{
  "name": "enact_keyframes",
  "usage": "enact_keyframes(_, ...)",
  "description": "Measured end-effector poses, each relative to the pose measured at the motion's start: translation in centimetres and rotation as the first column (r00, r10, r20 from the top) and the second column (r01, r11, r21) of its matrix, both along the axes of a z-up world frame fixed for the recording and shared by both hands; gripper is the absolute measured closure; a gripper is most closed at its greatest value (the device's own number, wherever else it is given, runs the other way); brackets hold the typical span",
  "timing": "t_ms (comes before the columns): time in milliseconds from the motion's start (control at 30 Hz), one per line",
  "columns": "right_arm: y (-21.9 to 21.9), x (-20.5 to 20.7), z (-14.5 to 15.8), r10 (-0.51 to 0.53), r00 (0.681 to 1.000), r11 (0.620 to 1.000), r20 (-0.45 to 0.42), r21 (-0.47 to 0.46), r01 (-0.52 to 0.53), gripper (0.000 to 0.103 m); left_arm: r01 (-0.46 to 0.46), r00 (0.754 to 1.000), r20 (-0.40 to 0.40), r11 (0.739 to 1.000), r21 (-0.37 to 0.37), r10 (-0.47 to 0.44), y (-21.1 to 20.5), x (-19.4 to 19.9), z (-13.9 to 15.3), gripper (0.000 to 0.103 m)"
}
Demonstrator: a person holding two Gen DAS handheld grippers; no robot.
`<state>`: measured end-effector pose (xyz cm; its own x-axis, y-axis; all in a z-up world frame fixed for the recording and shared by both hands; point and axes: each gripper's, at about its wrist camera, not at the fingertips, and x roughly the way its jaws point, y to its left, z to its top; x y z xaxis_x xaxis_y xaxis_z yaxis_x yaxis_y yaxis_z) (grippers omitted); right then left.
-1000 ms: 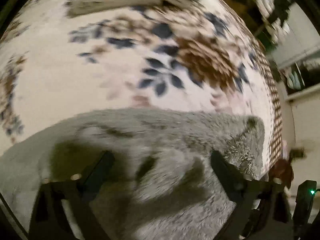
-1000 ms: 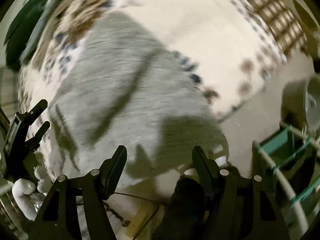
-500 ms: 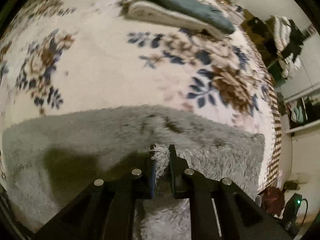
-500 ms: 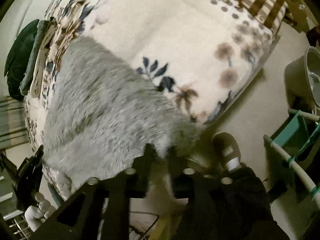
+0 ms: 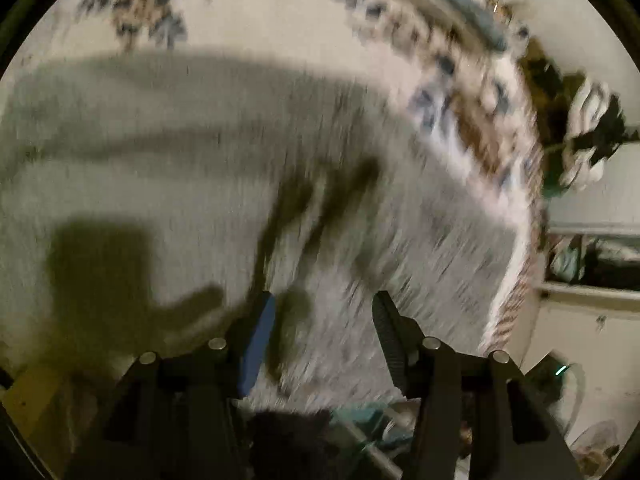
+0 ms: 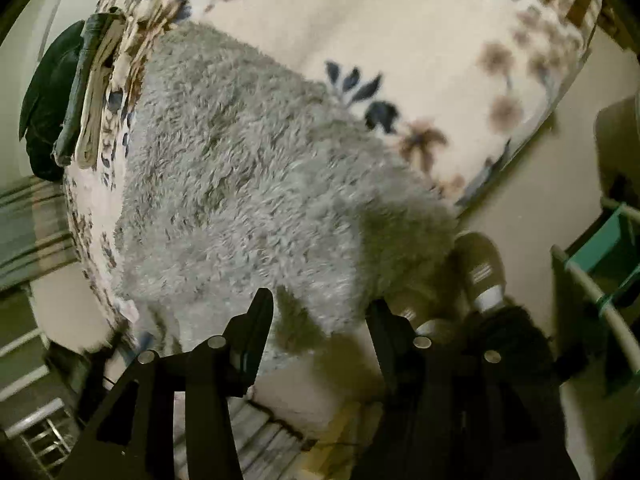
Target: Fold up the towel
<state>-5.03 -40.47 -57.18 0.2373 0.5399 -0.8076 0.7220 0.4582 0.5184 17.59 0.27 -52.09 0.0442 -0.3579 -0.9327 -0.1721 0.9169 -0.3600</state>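
The grey fluffy towel (image 5: 200,160) lies spread on the floral bed cover, and the left wrist view of it is blurred by motion. My left gripper (image 5: 323,298) hovers over the towel's near part with its jaws opening. The pile shows between the fingers, but the pads do not press on it. In the right wrist view the towel (image 6: 248,184) reaches the bed's near edge, where its corner droops. My right gripper (image 6: 320,300) is just above that corner, jaws opening, with the pads clear of the cloth.
The floral bed cover (image 6: 400,20) runs on beyond the towel. A stack of folded towels (image 6: 92,92) and a dark green cushion (image 6: 48,92) sit at its far end. A person's shoe (image 6: 484,268) and a green rack (image 6: 600,248) are on the floor beside the bed.
Both grippers closed on the towel's near edge half a second ago and have now let it go and opened. The left gripper has swept sideways over the towel and rolled.
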Motion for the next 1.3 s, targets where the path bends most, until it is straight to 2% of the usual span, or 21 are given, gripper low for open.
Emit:
enact_keyframes(67, 0.4, 0.0, -0.1, -0.014, 1.000, 1.000, -0.004, -0.018, 0.014, 0.056, 0.047, 0.998, -0.043, 0.998, 0.037, -0.045, -1.6, -1.3, -2.0, 0.055)
enact_keyframes(100, 0.6, 0.0, 0.0, -0.009, 1.000, 0.999, -0.001, -0.044, 0.009, 0.070, 0.068, 0.997, -0.043, 0.996, 0.055, -0.066, -2.2, -1.7, -2.5, 0.056)
enact_keyframes(133, 0.8, 0.1, 0.1, 0.007, 1.000, 0.998, -0.006, -0.068, -0.007, 0.077, 0.082, 0.996, -0.038, 0.994, 0.073, -0.080, -2.7, -2.2, -2.8, 0.062)
enact_keyframes(167, 0.9, 0.1, 0.2, 0.017, 1.000, 0.997, -0.008, -0.081, -0.017, 0.085, 0.083, 0.996, -0.019, 0.994, 0.072, -0.082, -2.9, -2.6, -2.9, 0.074)
enact_keyframes(200, 1.2, 0.0, 0.5, 0.029, 1.000, 0.995, -0.002, -0.097, -0.029, 0.090, 0.088, 0.996, 0.008, 0.994, 0.070, -0.089, -3.0, -2.9, -2.7, 0.097)
enact_keyframes(300, 1.9, -0.2, 1.5, 0.073, 0.997, 0.988, 0.010, -0.137, -0.071, 0.094, 0.094, 0.991, 0.089, 0.993, 0.074, -0.101, -2.9, -3.5, -0.7, 0.097)
enact_keyframes(433, 2.9, -0.6, 2.9, 0.130, 0.991, 0.983, 0.021, -0.134, -0.126, 0.094, 0.094, 0.987, 0.124, 0.992, 0.086, -0.104, -1.7, -4.0, 1.7, 0.097)
enact_keyframes(500, 3.6, -0.7, 3.0, 0.169, 0.985, 0.979, 0.022, -0.123, -0.165, 0.095, 0.090, 0.988, 0.117, 0.992, 0.089, -0.101, -0.8, -4.3, 1.8, 0.097)
enact_keyframes(567, 4.3, -0.4, 2.4, 0.214, 0.977, 0.971, 0.007, -0.114, -0.212, 0.095, 0.084, 0.993, 0.079, 0.991, 0.101, -0.093, -0.2, -4.4, 0.7, 0.097)
enact_keyframes(667, 4.7, -0.2, 1.1, 0.265, 0.963, 0.957, -0.038, -0.109, -0.268, 0.095, 0.047, 0.998, 0.029, 0.996, 0.078, -0.050, 0.5, -4.9, -0.6, 0.096)
enact_keyframes(800, 3.8, -0.1, 0.7, 0.276, 0.959, 0.958, -0.067, -0.060, -0.280, 0.093, 0.029, 1.000, -0.001, 0.999, 0.034, -0.028, 0.7, -5.7, 0.2, 0.093)
enact_keyframes(833, 3.6, 0.0, 0.6, 0.285, 0.956, 0.957, -0.070, -0.041, -0.289, 0.091, 0.023, 1.000, -0.006, 1.000, 0.021, -0.022, 0.8, -5.9, 0.7, 0.091)
enact_keyframes(900, 2.9, -0.2, 1.0, 0.308, 0.948, 0.950, -0.078, -0.036, -0.311, 0.059, 0.000, 1.000, -0.012, 1.000, 0.014, 0.000, 1.2, -6.0, 1.9, 0.088)
enact_keyframes(1000, 1.5, -0.1, 2.7, 0.332, 0.942, 0.940, -0.049, -0.061, -0.335, 0.051, -0.036, 0.999, 0.003, 0.999, 0.019, 0.036, 2.2, -5.7, 3.2, 0.081)
enact_keyframes(1067, 0.6, 0.2, 4.1, 0.342, 0.939, 0.934, -0.036, -0.096, -0.344, 0.044, -0.066, 0.997, 0.032, 0.997, 0.039, 0.065, 2.8, -4.9, 3.7, 0.070)
enact_keyframes(1133, -0.3, 0.8, 5.5, 0.350, 0.937, 0.927, -0.018, -0.138, -0.349, 0.042, -0.089, 0.994, 0.063, 0.995, 0.049, 0.086, 3.0, -3.8, 3.7, 0.051)
enact_keyframes(1167, -0.5, 1.2, 5.9, 0.353, 0.936, 0.924, -0.011, -0.151, -0.350, 0.040, -0.105, 0.992, 0.070, 0.993, 0.049, 0.101, 3.1, -3.1, 3.4, 0.047)
enact_keyframes(1200, -0.9, 2.0, 6.3, 0.357, 0.934, 0.920, 0.006, -0.178, -0.350, 0.034, -0.118, 0.990, 0.085, 0.992, 0.036, 0.115, 2.9, -2.1, 3.0, 0.044)
enact_keyframes(1300, -2.0, 4.7, 6.5, 0.370, 0.928, 0.906, 0.036, -0.234, -0.352, 0.031, -0.102, 0.988, 0.121, 0.994, 0.031, 0.098, 1.3, 1.6, 1.4, 0.044)
